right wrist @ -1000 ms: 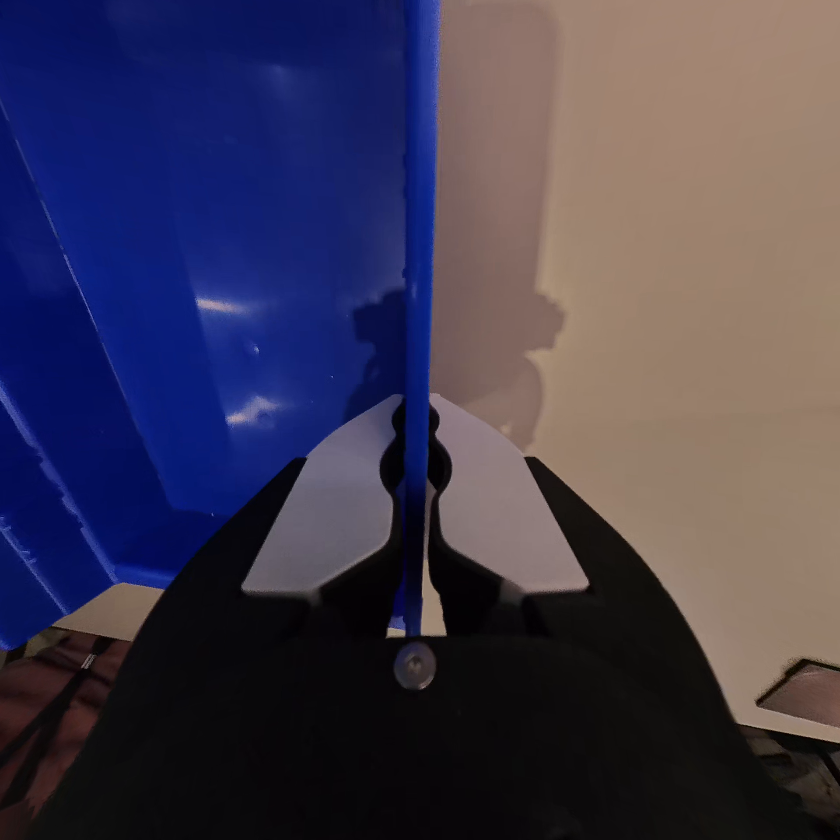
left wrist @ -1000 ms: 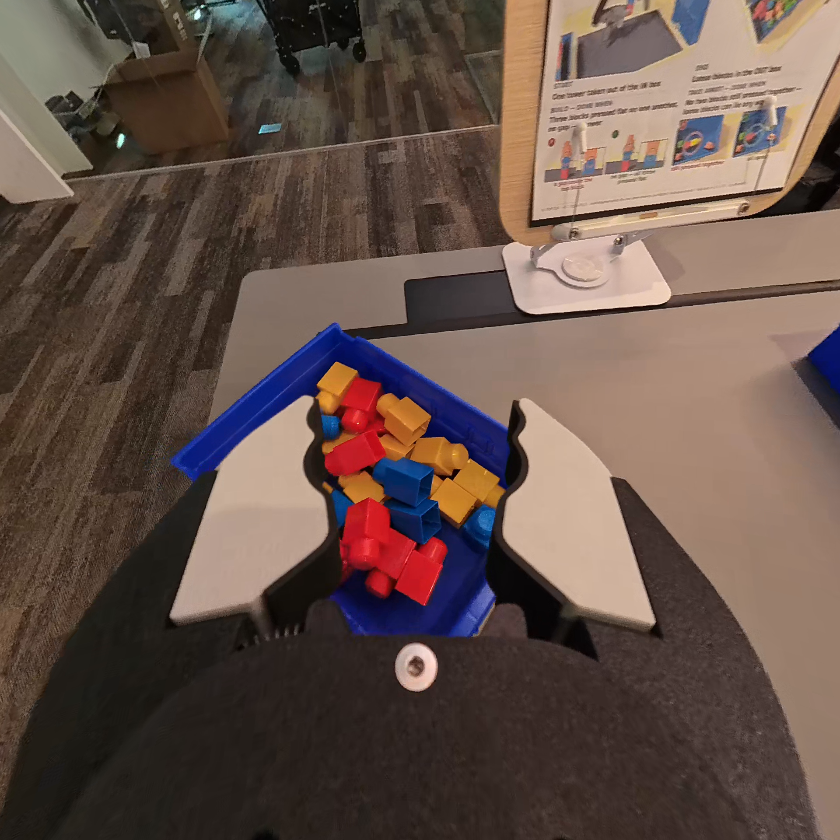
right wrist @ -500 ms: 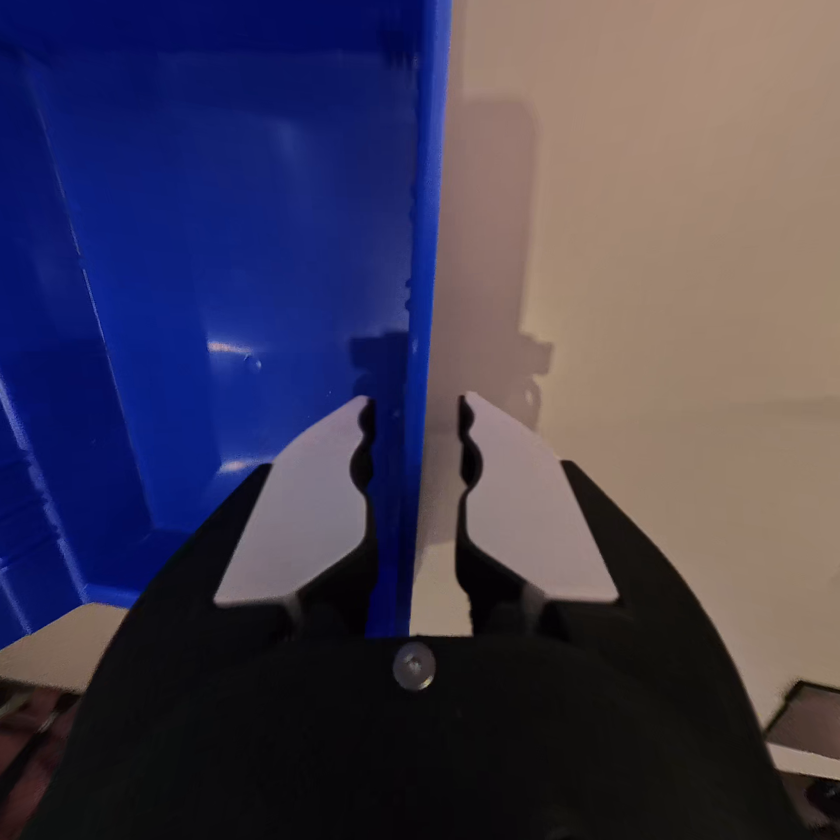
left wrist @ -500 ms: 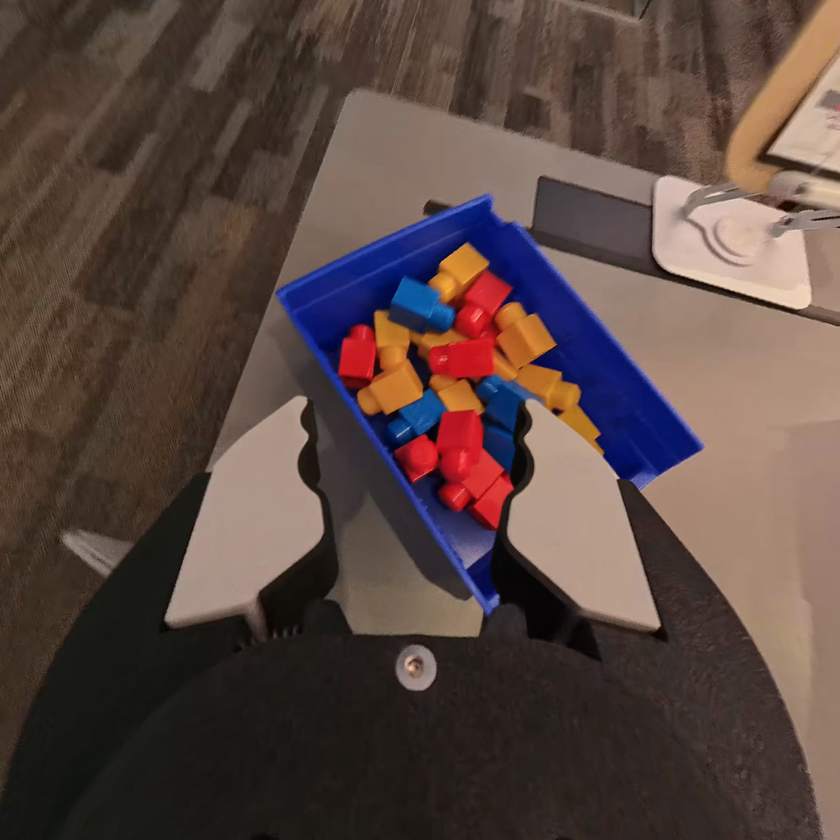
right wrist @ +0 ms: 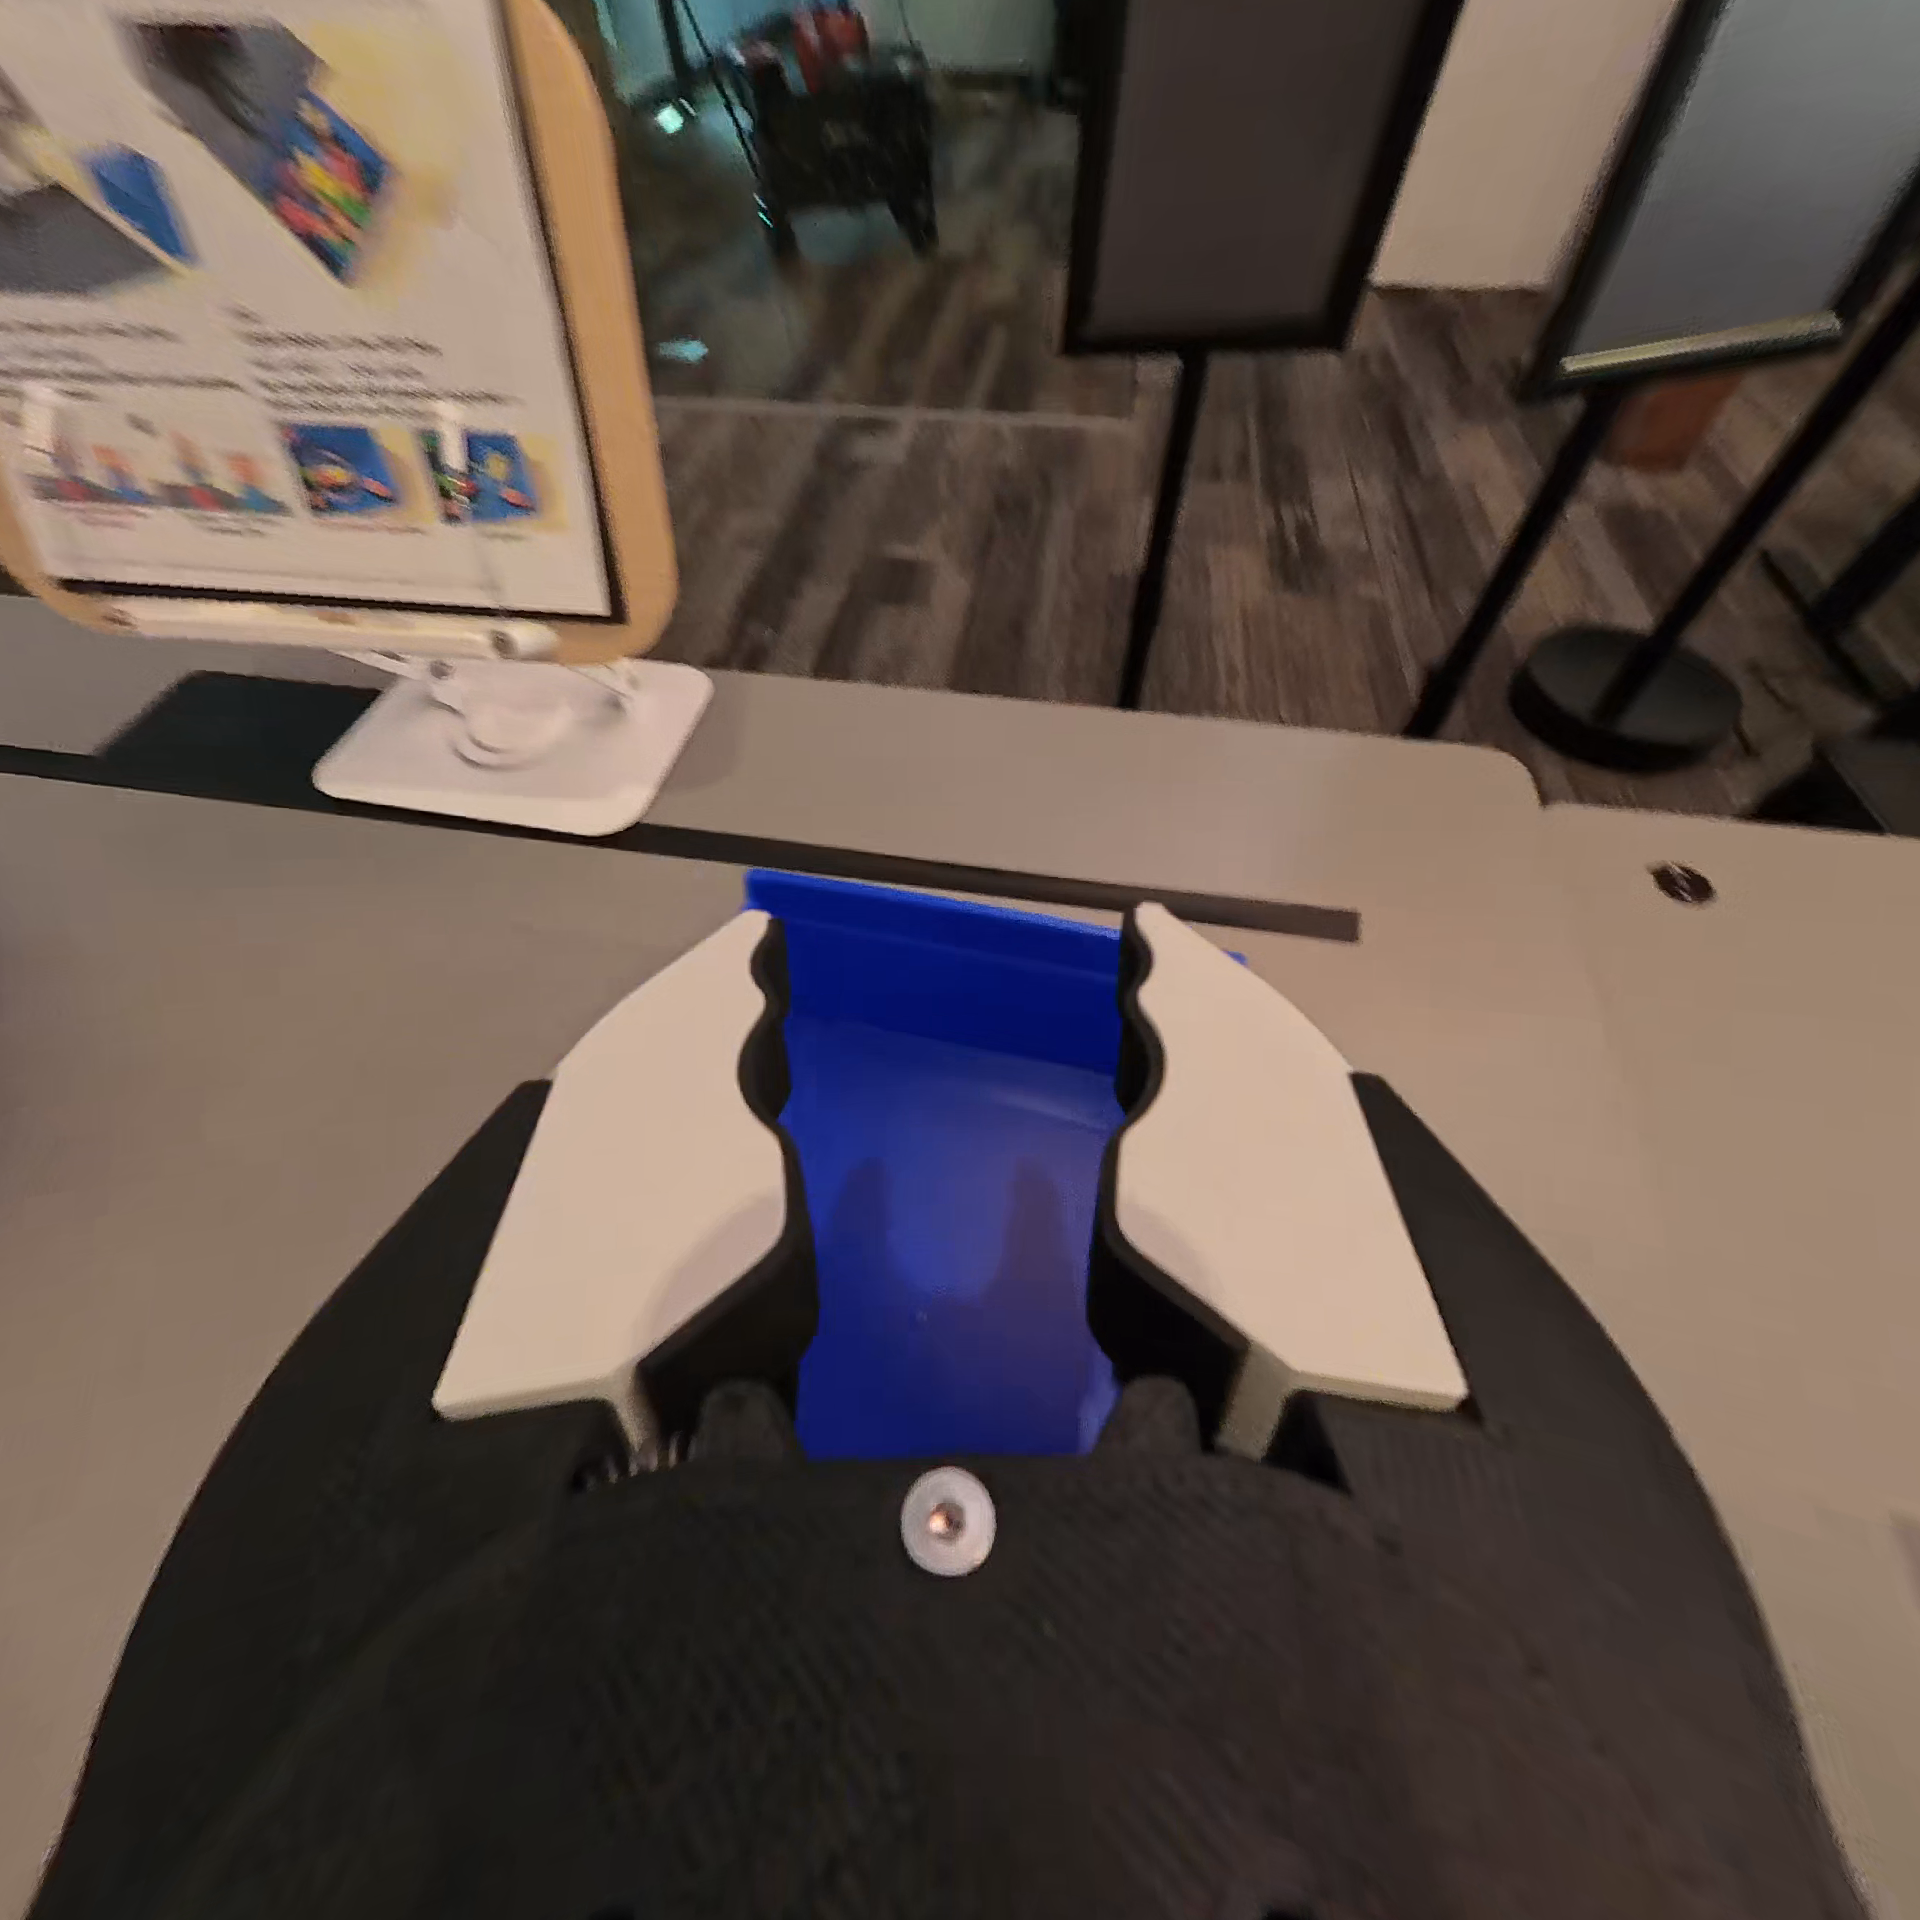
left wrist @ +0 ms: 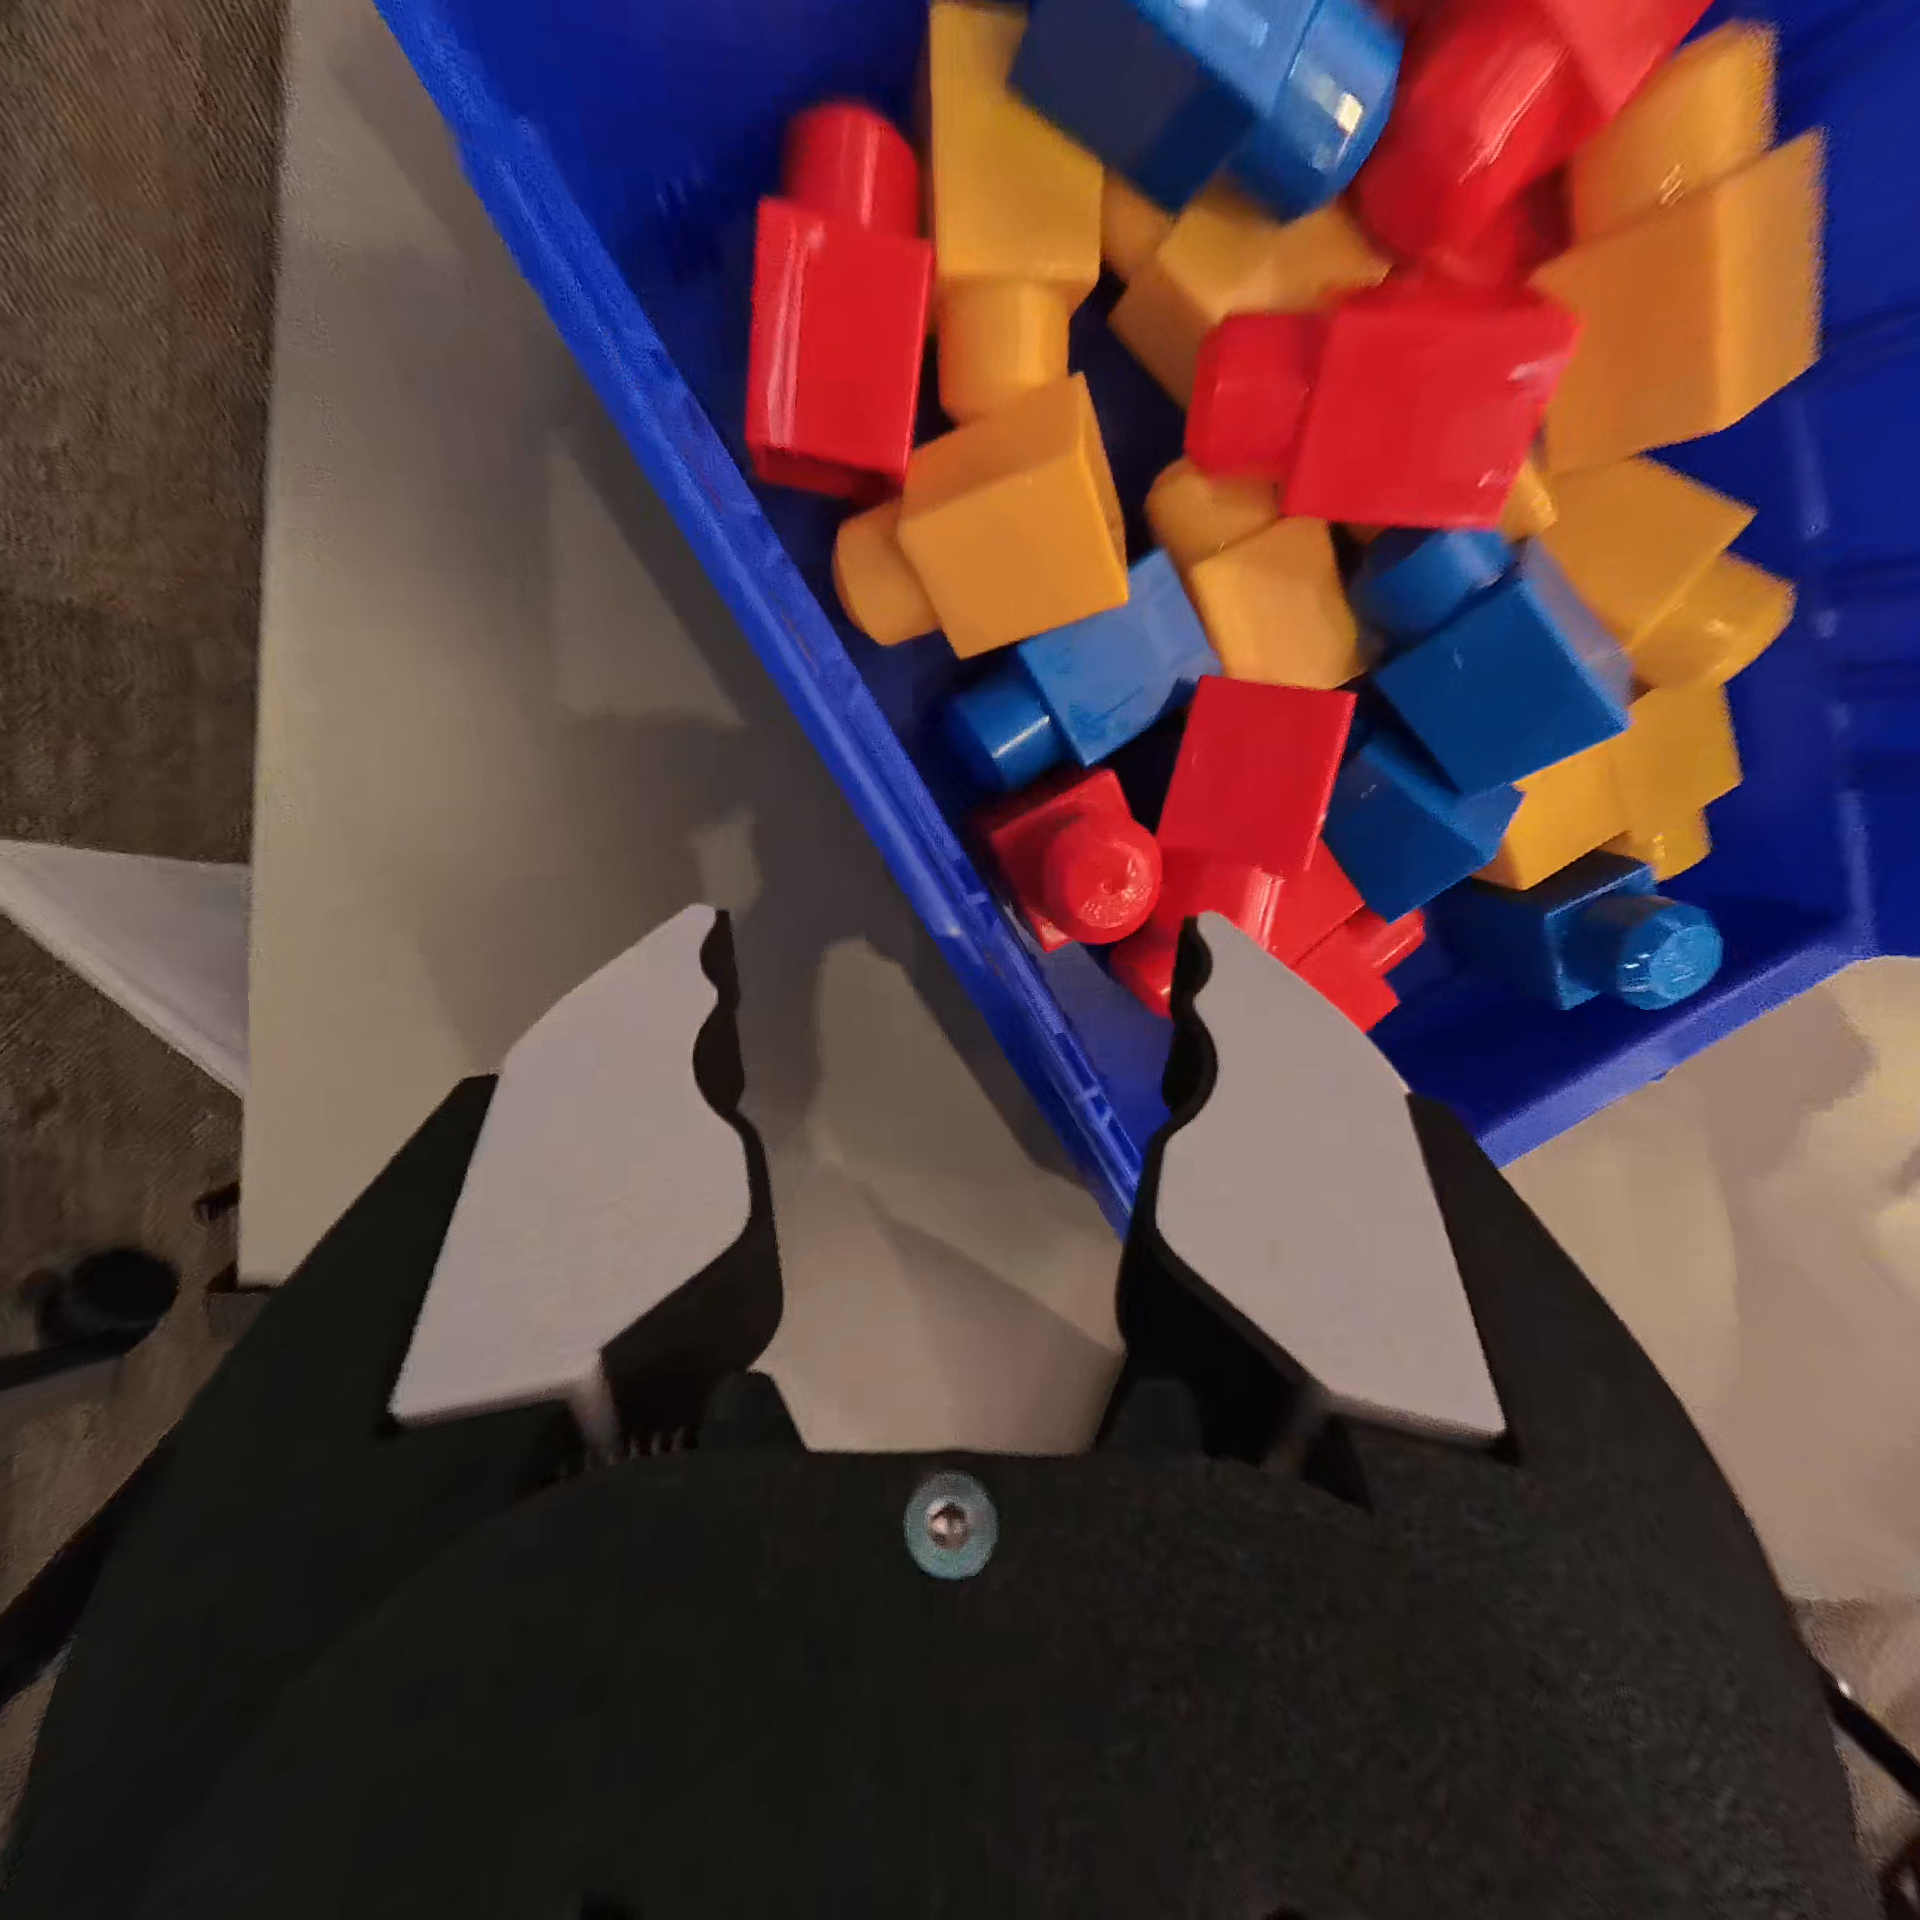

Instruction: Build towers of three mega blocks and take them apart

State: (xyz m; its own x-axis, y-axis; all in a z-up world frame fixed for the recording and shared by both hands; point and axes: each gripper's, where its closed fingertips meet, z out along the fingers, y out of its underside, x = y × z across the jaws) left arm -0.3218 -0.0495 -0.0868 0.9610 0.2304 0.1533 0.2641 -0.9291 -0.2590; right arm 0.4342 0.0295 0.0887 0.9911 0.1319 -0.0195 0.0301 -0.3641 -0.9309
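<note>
My left tongs (left wrist: 951, 935) gape wide astride the block-filled blue bin's wall (left wrist: 727, 520); right tongs (right wrist: 945, 925) hang open over an empty blue bin (right wrist: 935, 1195).

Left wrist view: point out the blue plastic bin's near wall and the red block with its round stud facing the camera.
Blue plastic bin (left wrist: 727, 499), left wrist view, on its near wall.
Red block (left wrist: 1107, 883), left wrist view, on its round stud.
</note>
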